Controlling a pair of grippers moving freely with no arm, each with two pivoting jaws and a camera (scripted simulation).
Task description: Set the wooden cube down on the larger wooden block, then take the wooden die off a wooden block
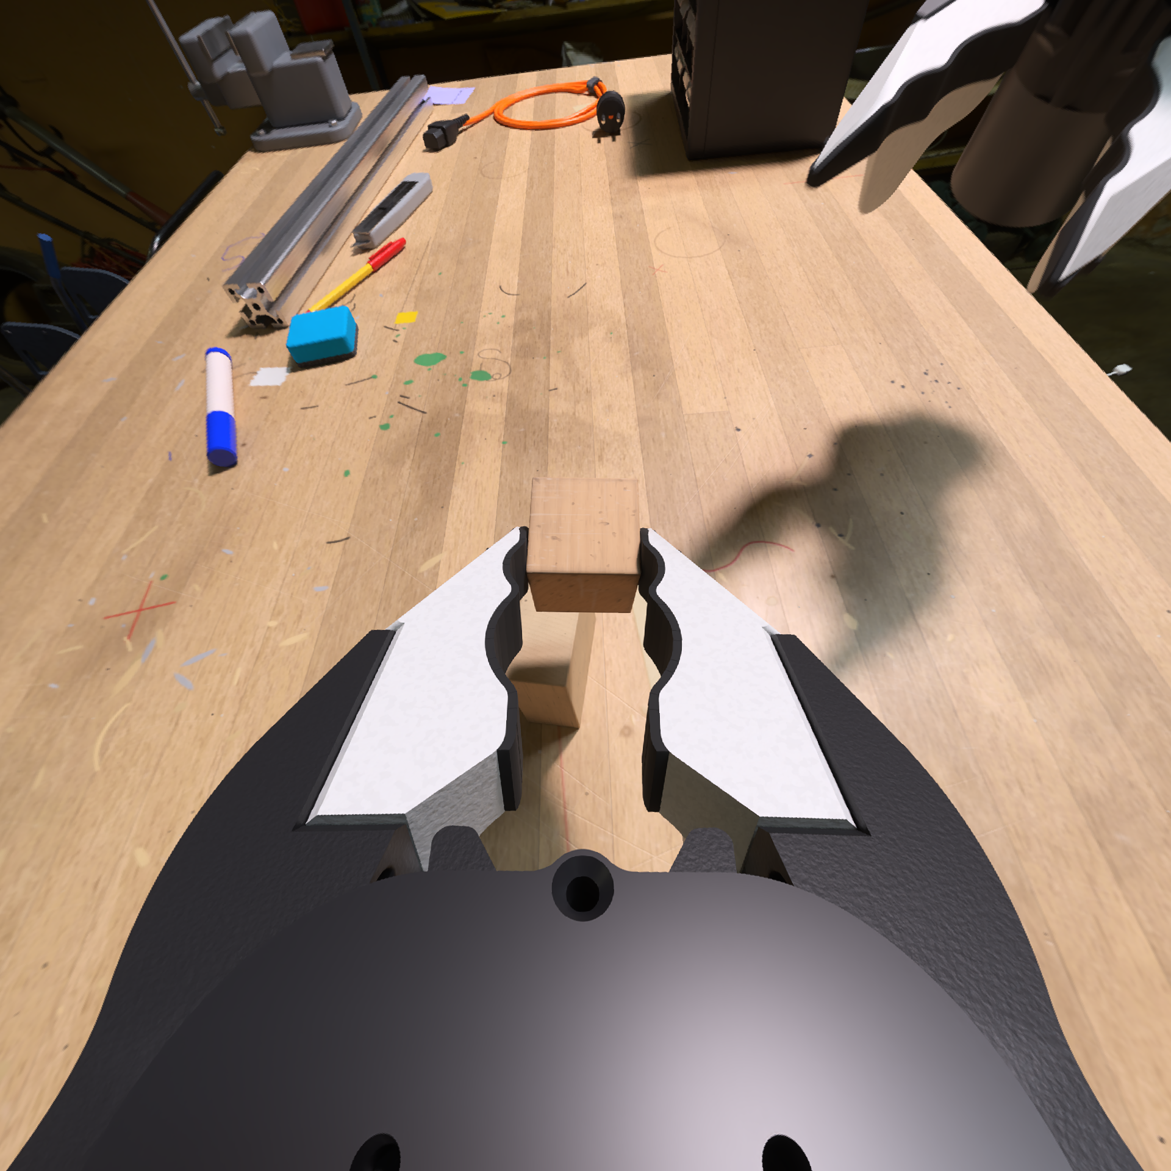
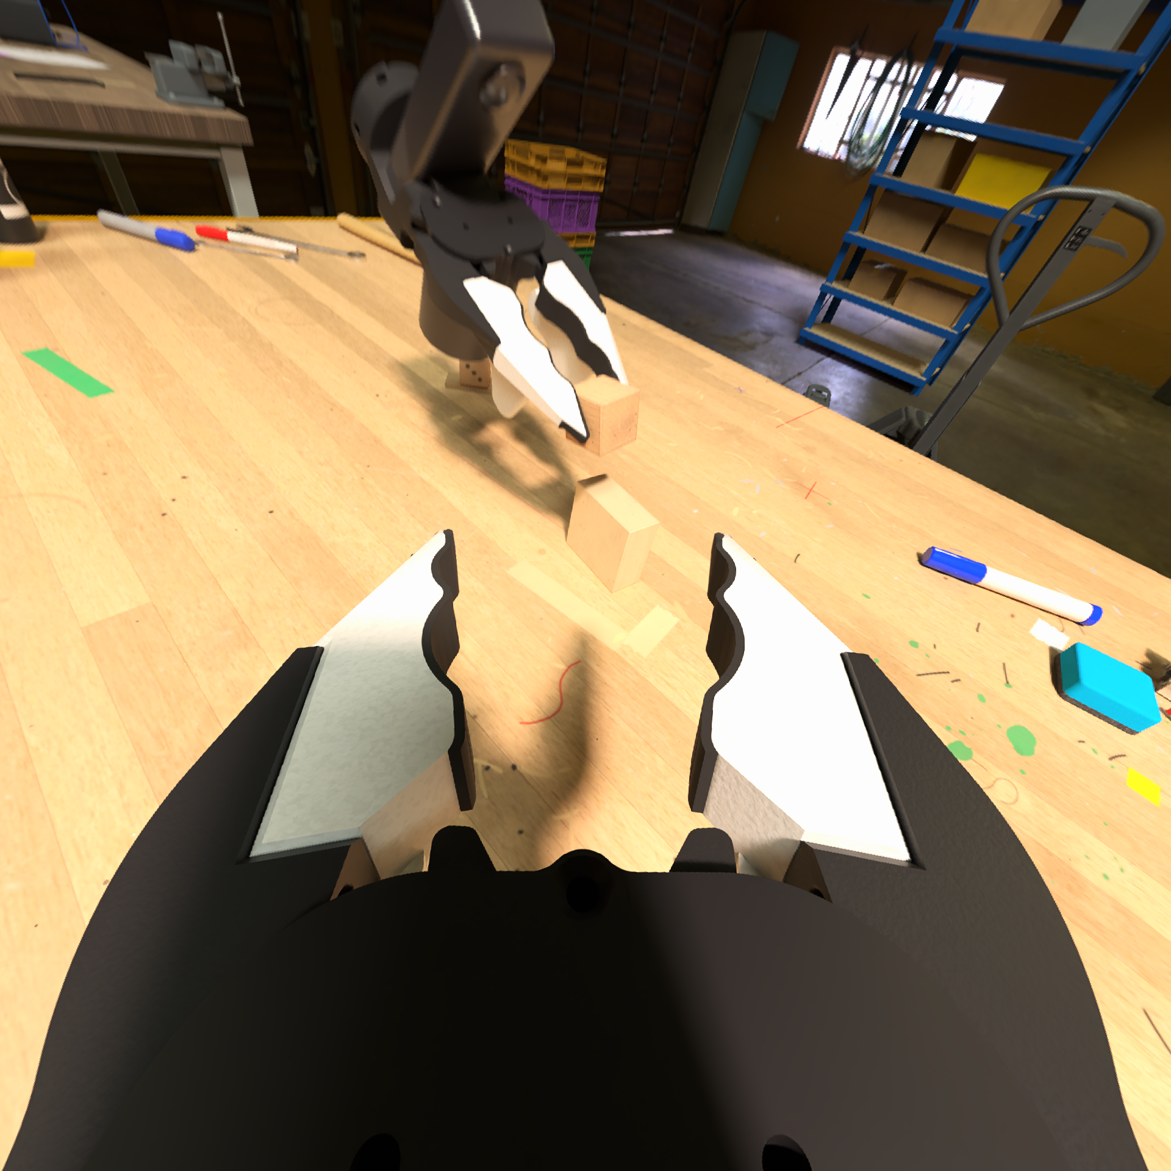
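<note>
My left gripper (image 1: 583,548) is shut on the wooden cube (image 1: 583,538) and holds it in the air just above the larger wooden block (image 1: 557,671), which stands on the workbench. In the right wrist view the left gripper (image 2: 595,412) carries the cube (image 2: 611,415) above and slightly beyond the block (image 2: 611,538). A small wooden die (image 2: 474,374) rests on a low wooden block (image 2: 454,382) behind the left gripper, partly hidden by it. My right gripper (image 2: 580,538) is open and empty above the bench, short of the larger block; it also shows in the left wrist view (image 1: 938,190).
On the workbench (image 1: 760,355) lie a blue marker (image 1: 220,405), a cyan eraser (image 1: 321,334), a red-and-yellow pen (image 1: 361,274), an aluminium rail (image 1: 329,203), an orange cable (image 1: 538,108) and a grey vise (image 1: 279,76). A dark drawer box (image 1: 754,76) stands at the back right.
</note>
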